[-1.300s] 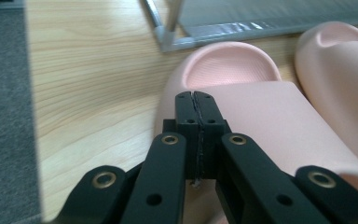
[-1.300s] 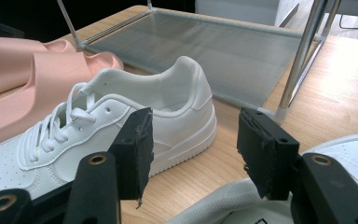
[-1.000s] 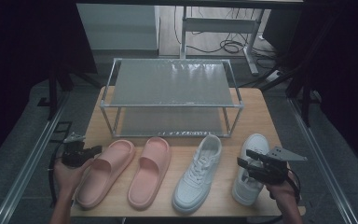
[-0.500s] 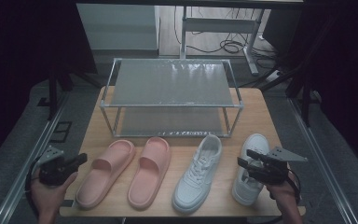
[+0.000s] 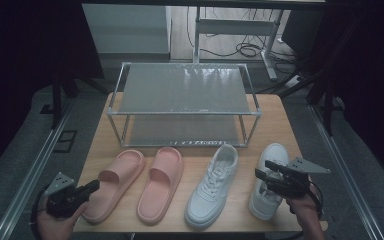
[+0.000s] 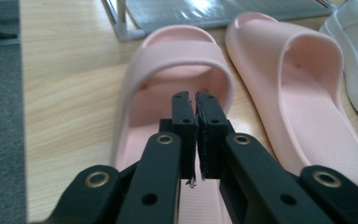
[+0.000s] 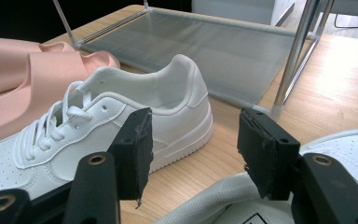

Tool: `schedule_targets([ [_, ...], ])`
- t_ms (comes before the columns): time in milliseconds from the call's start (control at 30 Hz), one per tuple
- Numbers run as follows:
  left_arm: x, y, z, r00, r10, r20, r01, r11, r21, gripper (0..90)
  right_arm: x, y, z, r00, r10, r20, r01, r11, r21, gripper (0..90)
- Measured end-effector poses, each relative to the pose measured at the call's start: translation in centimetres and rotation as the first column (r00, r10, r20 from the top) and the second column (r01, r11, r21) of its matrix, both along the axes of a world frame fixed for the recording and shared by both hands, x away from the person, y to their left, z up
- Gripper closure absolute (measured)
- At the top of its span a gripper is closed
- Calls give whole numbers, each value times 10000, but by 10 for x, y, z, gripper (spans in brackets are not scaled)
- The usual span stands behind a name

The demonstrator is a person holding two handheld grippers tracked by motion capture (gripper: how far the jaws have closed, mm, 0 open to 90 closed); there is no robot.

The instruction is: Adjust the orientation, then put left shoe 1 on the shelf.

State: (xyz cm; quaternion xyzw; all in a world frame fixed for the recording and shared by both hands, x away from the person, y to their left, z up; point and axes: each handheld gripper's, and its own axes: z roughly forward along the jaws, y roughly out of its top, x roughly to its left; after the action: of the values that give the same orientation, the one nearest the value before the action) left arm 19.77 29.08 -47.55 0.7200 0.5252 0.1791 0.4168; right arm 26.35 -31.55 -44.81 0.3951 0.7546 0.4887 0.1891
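Pink slipper (image 5: pixel 115 182) lies where it did; our left gripper (image 5: pixel 91 188) has moved back near its heel, jaws nearly closed, holding nothing. Right gripper (image 5: pixel 262 171) waits, jaws wide.

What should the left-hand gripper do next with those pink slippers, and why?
Probably open its jaws first. The left gripper is shut with nothing between its pads, hovering over the heel end of the left pink slipper. It cannot take hold of the slipper's edge or strap until the jaws part.
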Motion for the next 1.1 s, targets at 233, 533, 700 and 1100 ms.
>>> schedule_targets([
  [233,1,-17,-6,9988,-169,-455,192,9986,486,543,0,-1,0,10000,-20,6,20,10000,5,455],
  [533,10,-30,-22,9965,56,-836,-12,9986,531,467,0,0,0,10000,17,25,-17,10000,-31,454],
  [700,17,-34,-26,9961,55,-882,3,9978,662,467,0,-1,-1,10000,-24,-27,24,10000,-43,454],
  [1100,42,-51,-35,9949,-132,-997,240,9940,1071,550,-1,-3,0,10000,-57,30,57,10000,-31,454],
])
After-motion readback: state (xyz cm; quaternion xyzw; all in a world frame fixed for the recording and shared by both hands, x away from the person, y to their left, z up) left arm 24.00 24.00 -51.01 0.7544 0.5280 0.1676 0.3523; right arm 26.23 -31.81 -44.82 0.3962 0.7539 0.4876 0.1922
